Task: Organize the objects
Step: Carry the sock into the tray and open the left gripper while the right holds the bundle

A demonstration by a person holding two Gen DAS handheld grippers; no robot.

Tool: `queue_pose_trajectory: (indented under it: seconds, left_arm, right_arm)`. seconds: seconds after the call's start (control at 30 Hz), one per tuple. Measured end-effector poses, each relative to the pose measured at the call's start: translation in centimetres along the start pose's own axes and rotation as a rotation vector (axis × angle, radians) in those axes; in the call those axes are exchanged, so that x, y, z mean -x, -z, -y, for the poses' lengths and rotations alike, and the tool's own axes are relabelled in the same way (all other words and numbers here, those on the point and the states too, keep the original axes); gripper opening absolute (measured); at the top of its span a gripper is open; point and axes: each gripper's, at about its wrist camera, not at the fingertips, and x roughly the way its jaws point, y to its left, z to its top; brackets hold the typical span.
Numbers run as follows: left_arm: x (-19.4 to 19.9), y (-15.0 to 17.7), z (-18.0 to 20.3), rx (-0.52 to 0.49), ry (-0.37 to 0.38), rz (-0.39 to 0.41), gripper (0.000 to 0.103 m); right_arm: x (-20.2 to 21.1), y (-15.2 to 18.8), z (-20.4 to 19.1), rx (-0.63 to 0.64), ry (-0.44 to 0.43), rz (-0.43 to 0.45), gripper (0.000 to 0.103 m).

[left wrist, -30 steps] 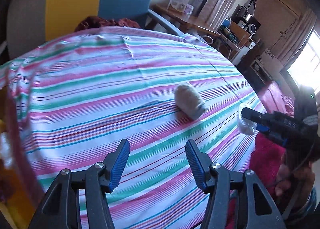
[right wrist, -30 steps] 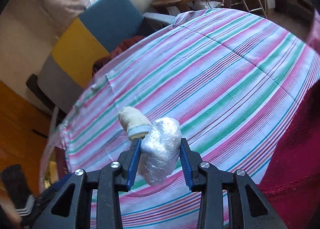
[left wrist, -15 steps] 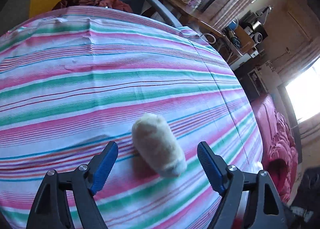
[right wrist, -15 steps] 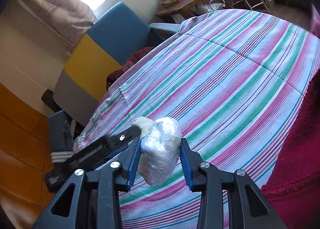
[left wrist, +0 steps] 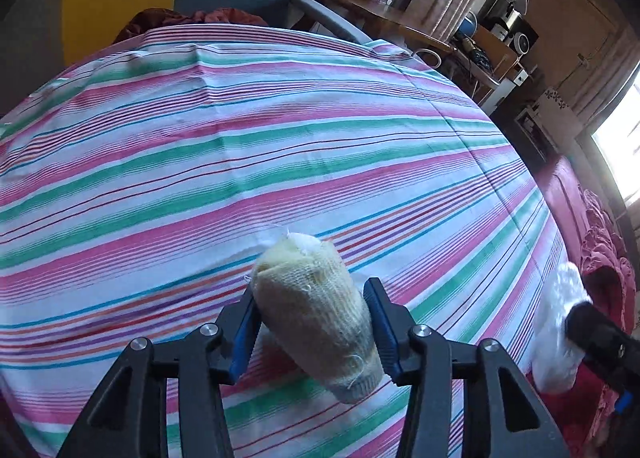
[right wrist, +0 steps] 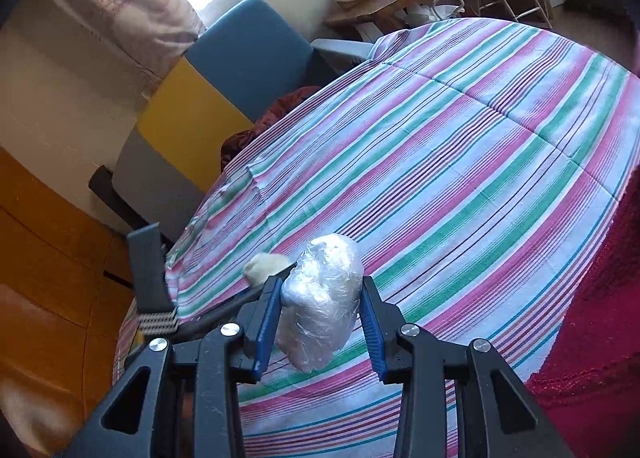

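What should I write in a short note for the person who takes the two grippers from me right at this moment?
Left gripper: shut on the cream knitted sock roll, at the near part of the striped bedsheet.
Right gripper: shut on the white bundle wrapped in clear plastic film, held above the sheet's near edge, just right of the sock roll.
Done: both items are gripped.
Left: place both items. No target spot or container is visible.

Striped surface (left wrist: 248, 146) ahead of both tongs lies bare, wide room fwd. Obstacles: armchair (right wrist: 224, 90) at far edge, red blanket (right wrist: 600, 298) along right side.
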Motion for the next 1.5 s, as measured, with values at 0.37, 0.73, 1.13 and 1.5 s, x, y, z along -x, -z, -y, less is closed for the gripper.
queue_pose_trajectory:
  seconds: [0.37,0.73,1.13,1.5]
  left_arm:
    - [8.1,5.6,-3.8,-0.040,-0.136,0.113,0.051]
    - [16.3,9.6,-8.1,0.005,-0.216,0.246,0.051]
    - [22.0,15.1,-18.6,0.224,-0.217,0.277,0.051]
    - [22.7,21.1,-26.0,0.333,-0.289,0.247,0.051]
  right_arm:
    - [-2.3,0.7,-3.0,0.202,0.084,-0.129,0.039]
    - [-2.7,0.8,-3.4,0.242,0.161,-0.142,0.039]
    - [-2.7,0.8,-3.6,0.259,0.249,-0.146,0.039]
    - [-2.9,0.9,-3.9,0.273,0.299,-0.149,0.039]
